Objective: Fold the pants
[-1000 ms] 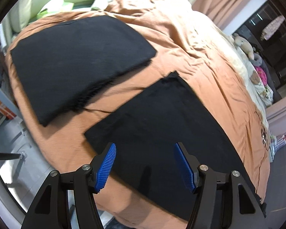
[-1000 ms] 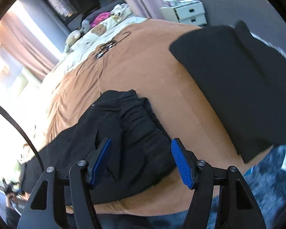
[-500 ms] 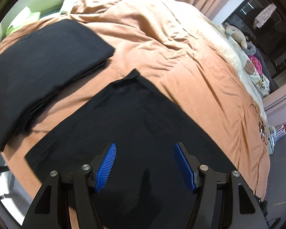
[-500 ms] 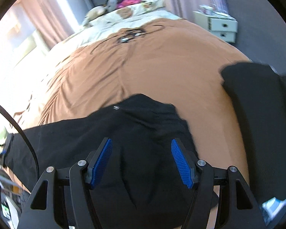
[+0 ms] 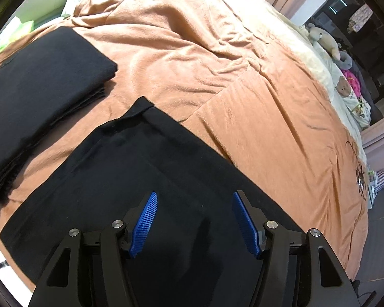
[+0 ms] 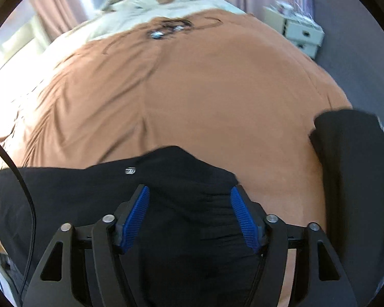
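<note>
Black pants [image 5: 130,179] lie spread flat on an orange bedspread [image 5: 217,81], the leg hems toward the left wrist view. My left gripper [image 5: 194,204] hovers over the leg part, jaws apart, nothing between the blue pads. In the right wrist view the gathered waistband end of the pants [image 6: 181,179] lies under my right gripper [image 6: 189,199]. Its jaws are opening and stand apart above the cloth, with no fabric pinched between them.
A stack of folded black garments [image 5: 38,87] lies on the bed's left side, and another dark folded piece [image 6: 353,168] at the right edge. Soft toys [image 5: 325,41] and a pale quilt [image 5: 307,51] sit at the bed's far end. A white drawer unit [image 6: 299,33] stands beside the bed.
Both grippers have swept sideways over the pants. The left one now sits over the legs with the folded stack further left; the right one has rolled and centred over the waistband, jaws slightly wider.
</note>
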Demonstrator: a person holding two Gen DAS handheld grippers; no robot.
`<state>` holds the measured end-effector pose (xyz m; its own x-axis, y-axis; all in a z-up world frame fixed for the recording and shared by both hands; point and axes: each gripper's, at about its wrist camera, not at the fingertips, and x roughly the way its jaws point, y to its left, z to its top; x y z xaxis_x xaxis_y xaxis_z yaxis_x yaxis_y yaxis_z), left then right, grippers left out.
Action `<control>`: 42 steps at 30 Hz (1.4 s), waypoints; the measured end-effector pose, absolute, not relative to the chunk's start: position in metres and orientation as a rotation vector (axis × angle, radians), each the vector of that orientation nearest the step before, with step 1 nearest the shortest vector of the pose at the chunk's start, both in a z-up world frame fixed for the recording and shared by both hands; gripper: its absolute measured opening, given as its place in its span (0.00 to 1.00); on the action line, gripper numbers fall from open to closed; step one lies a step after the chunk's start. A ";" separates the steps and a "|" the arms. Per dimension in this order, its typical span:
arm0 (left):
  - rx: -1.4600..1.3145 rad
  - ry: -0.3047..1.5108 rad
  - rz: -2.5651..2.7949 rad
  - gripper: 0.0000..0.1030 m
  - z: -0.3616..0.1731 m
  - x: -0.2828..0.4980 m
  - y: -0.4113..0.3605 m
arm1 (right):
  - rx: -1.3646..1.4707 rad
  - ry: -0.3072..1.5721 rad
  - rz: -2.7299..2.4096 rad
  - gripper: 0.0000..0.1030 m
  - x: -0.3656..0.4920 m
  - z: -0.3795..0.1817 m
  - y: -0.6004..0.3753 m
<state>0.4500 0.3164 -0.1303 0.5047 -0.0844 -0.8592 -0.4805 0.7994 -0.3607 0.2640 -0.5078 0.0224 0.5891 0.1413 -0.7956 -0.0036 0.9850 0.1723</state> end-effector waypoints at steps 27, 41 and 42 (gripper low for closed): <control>-0.597 1.039 0.272 0.61 -0.133 0.468 0.307 | 0.068 0.979 -0.015 0.08 0.260 -0.021 -0.504; -0.686 1.062 0.297 0.49 -0.151 0.491 0.321 | 0.012 1.000 -0.120 0.09 0.269 -0.026 -0.487; -0.686 1.065 0.298 0.49 -0.153 0.492 0.321 | 0.018 1.001 -0.117 0.09 0.270 -0.026 -0.487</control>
<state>0.4920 0.3206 -0.1525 0.4697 -0.0959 -0.8776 -0.5376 0.7574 -0.3705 0.2700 -0.4875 -0.0261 0.5339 -0.0903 -0.8407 0.1066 0.9935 -0.0390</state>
